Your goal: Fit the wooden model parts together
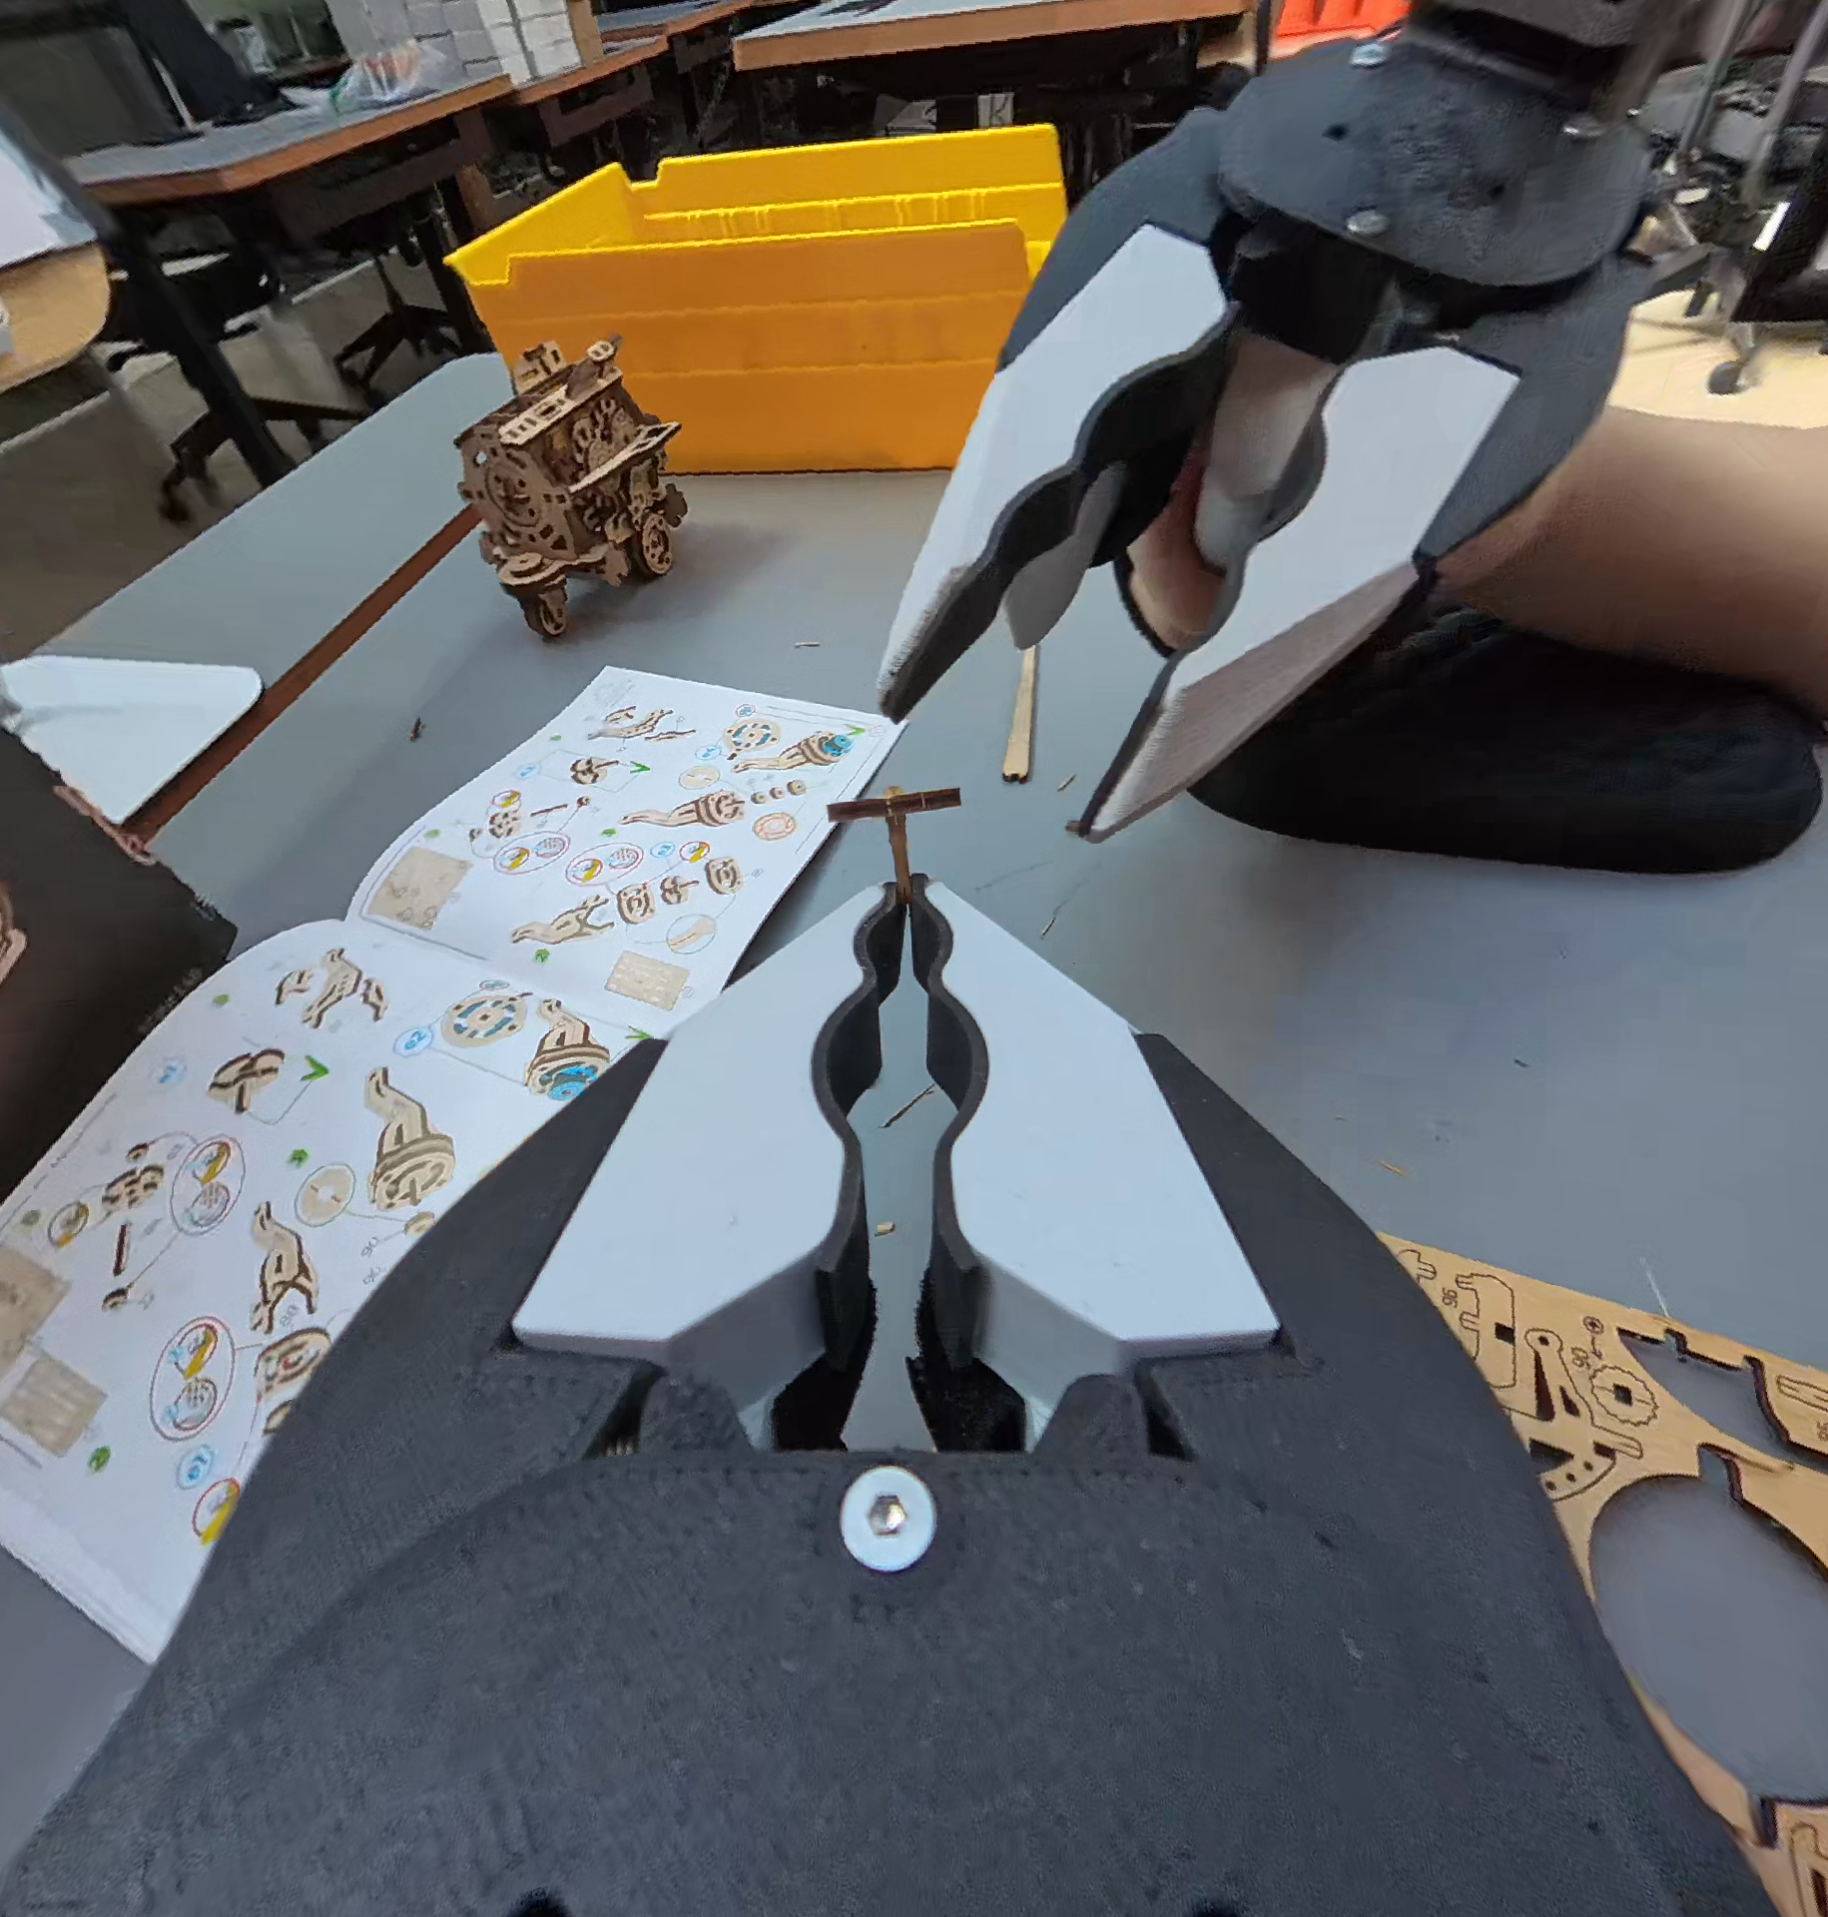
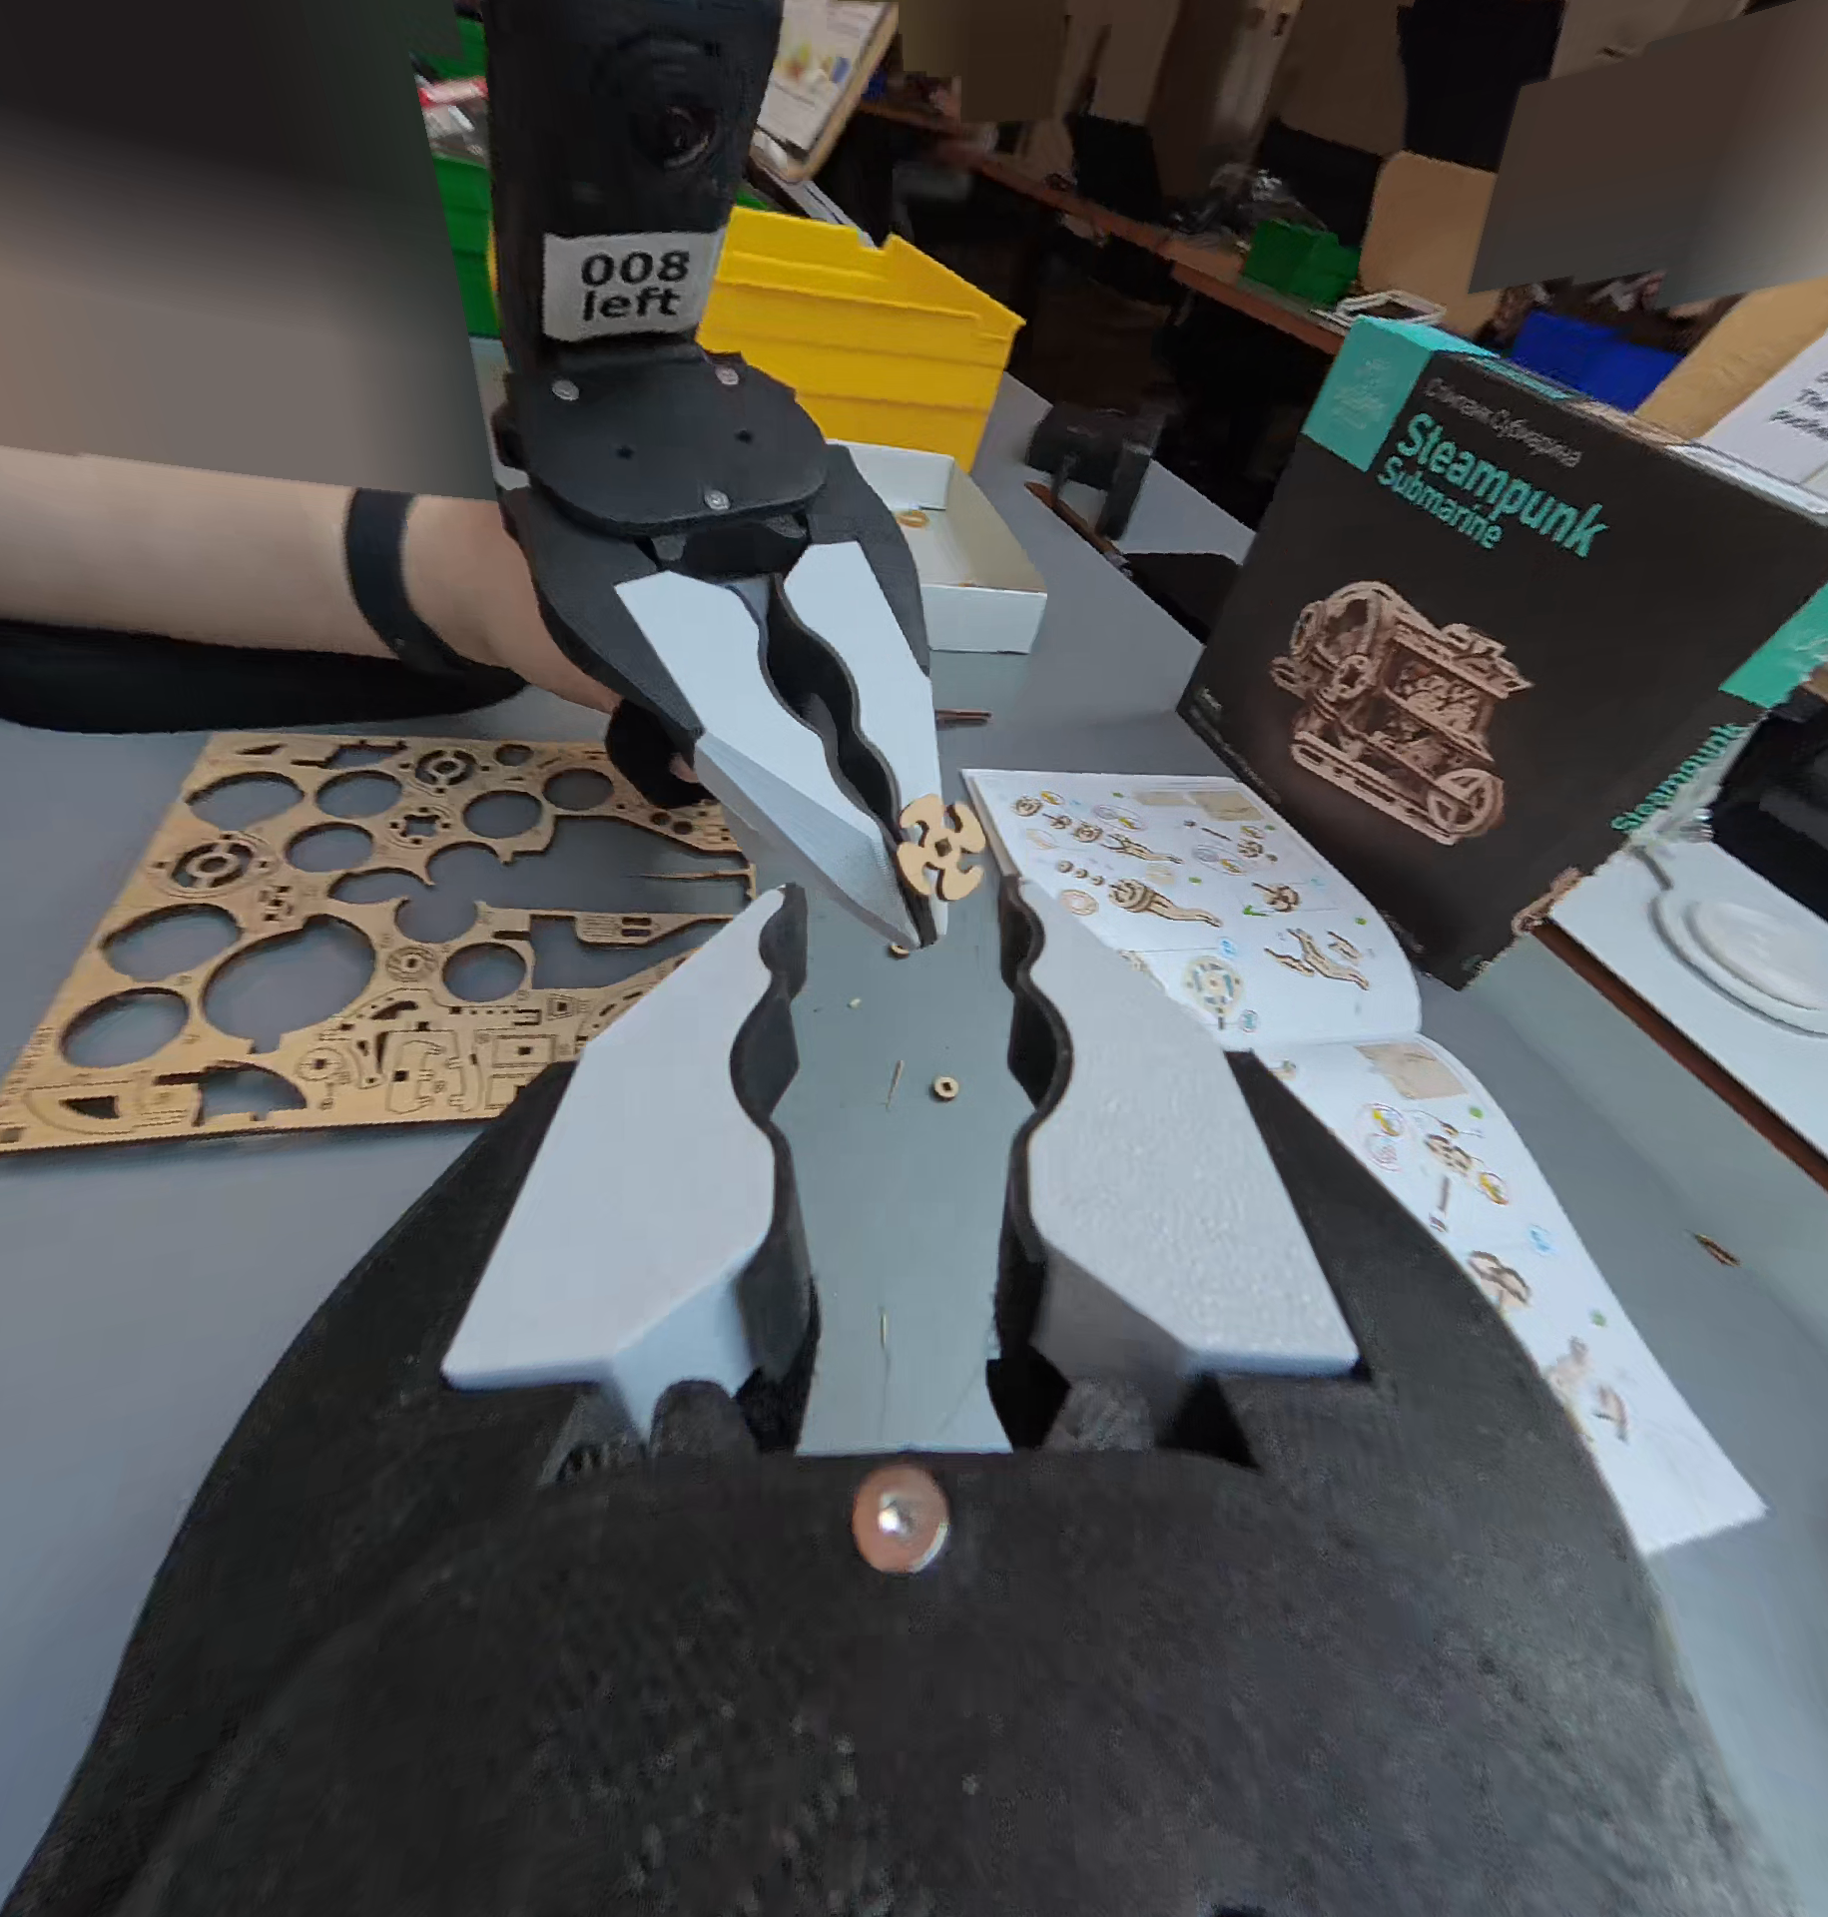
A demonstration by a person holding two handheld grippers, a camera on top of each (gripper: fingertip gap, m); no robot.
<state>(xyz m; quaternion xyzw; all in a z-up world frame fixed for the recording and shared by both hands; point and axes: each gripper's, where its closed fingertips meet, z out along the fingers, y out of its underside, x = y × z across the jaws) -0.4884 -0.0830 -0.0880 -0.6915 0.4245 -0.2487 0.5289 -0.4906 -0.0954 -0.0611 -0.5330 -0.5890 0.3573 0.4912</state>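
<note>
My left gripper (image 1: 906, 894) is shut on a small wooden propeller part (image 1: 895, 812), a thin stem with a flat lobed disc on its end, held above the grey table. In the right wrist view the same disc (image 2: 940, 849) shows face-on at the left gripper's tips (image 2: 925, 934). My right gripper (image 2: 901, 903) is open and empty, its tips on either side of the left gripper's tips. In the left wrist view it (image 1: 992, 773) hangs open just above and right of the part.
An open instruction booklet (image 1: 391, 1048) lies to the left, a punched wooden parts sheet (image 2: 297, 954) to the right. A finished wooden model (image 1: 569, 479), a yellow bin (image 1: 785, 301), the kit box (image 2: 1511, 664), a white tray (image 2: 966, 560) and loose wooden bits (image 2: 946, 1087) sit around. My two grippers' fingertips are within a few centimetres of each other.
</note>
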